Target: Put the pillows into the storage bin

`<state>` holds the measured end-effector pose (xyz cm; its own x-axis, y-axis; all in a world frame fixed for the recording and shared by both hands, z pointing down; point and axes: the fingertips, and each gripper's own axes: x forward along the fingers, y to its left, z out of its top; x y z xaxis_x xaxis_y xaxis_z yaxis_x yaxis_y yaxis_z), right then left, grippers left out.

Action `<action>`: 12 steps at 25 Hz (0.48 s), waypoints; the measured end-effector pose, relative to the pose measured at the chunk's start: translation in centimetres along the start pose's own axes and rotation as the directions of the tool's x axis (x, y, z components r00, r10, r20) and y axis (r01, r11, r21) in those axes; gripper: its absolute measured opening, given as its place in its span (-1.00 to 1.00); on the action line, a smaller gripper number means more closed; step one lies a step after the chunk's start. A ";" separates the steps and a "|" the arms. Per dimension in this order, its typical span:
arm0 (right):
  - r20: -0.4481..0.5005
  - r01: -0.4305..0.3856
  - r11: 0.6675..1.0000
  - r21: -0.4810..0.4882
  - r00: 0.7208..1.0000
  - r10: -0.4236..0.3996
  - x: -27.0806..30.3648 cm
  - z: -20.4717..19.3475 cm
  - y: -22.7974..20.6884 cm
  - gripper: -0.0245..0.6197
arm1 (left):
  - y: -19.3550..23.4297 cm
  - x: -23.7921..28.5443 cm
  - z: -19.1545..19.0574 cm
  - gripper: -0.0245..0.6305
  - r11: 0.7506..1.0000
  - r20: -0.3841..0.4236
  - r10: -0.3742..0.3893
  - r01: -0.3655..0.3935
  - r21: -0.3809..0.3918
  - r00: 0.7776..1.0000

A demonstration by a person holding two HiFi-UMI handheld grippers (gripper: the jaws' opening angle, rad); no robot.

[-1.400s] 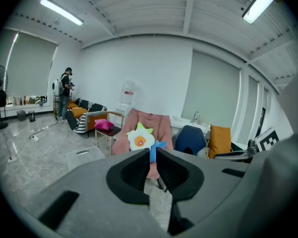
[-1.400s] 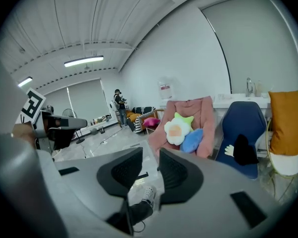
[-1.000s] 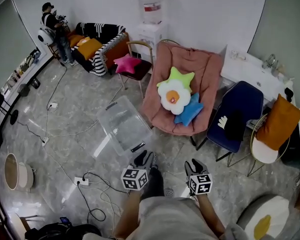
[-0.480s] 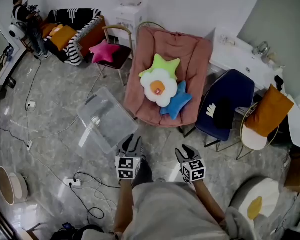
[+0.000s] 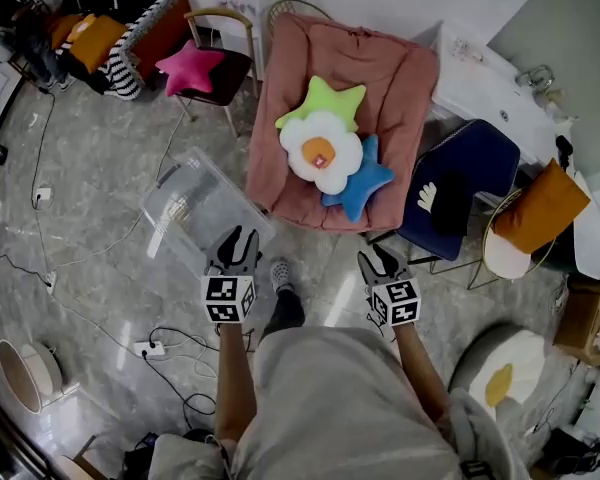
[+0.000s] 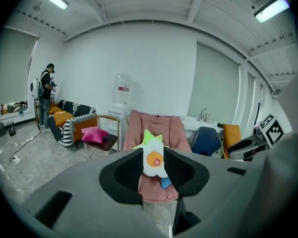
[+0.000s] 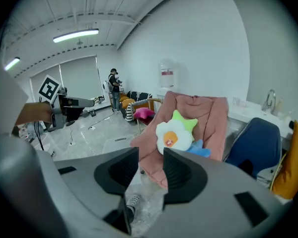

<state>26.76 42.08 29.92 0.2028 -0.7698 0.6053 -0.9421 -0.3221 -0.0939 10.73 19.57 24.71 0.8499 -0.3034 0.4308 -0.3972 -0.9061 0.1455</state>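
Three pillows lie stacked on the pink lounge chair (image 5: 395, 78): a green star (image 5: 323, 101), a fried-egg pillow (image 5: 322, 151) and a blue star (image 5: 367, 181). The clear storage bin (image 5: 193, 204) stands on the floor left of the chair. My left gripper (image 5: 238, 245) hovers at the bin's near corner, open and holding nothing. My right gripper (image 5: 374, 260) is open too, just short of the chair's front edge. The left gripper view looks at the fried-egg pillow (image 6: 153, 159) through the gap between its jaws. In the right gripper view the fried-egg pillow (image 7: 171, 137) sits above the jaws.
A pink star pillow (image 5: 190, 66) rests on a wooden chair, an orange pillow (image 5: 94, 38) on the striped sofa at the back left. A blue chair (image 5: 468, 173) and an orange cushion (image 5: 540, 208) stand to the right. Cables and a power strip (image 5: 148, 348) lie on the floor.
The person has walked toward the pink chair, carrying both grippers forward. Chair, pillows and bin now lie closer; the left gripper has reached the bin's near corner.
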 end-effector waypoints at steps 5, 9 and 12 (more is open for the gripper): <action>-0.025 0.034 0.999 0.025 0.999 -0.033 3.0 2.4 -1.4 -0.43 | 4.6 2.0 1.7 -0.58 1.000 0.002 0.000 0.000 0.003 1.000; -0.003 0.054 0.997 0.061 0.999 -0.054 5.0 4.4 -2.4 -0.43 | 7.1 3.2 2.7 -0.58 1.000 0.012 0.000 0.000 -0.013 1.000; 0.006 0.065 0.995 0.073 0.998 -0.066 6.2 5.5 -3.1 -0.42 | 7.6 3.8 2.7 -0.58 1.000 0.008 -0.007 0.007 -0.029 1.000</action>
<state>32.43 35.31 29.64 0.2657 -0.7503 0.6053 -0.9049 -0.4107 -0.1119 11.86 10.69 25.00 0.8556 -0.2993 0.4224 -0.4008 -0.8994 0.1746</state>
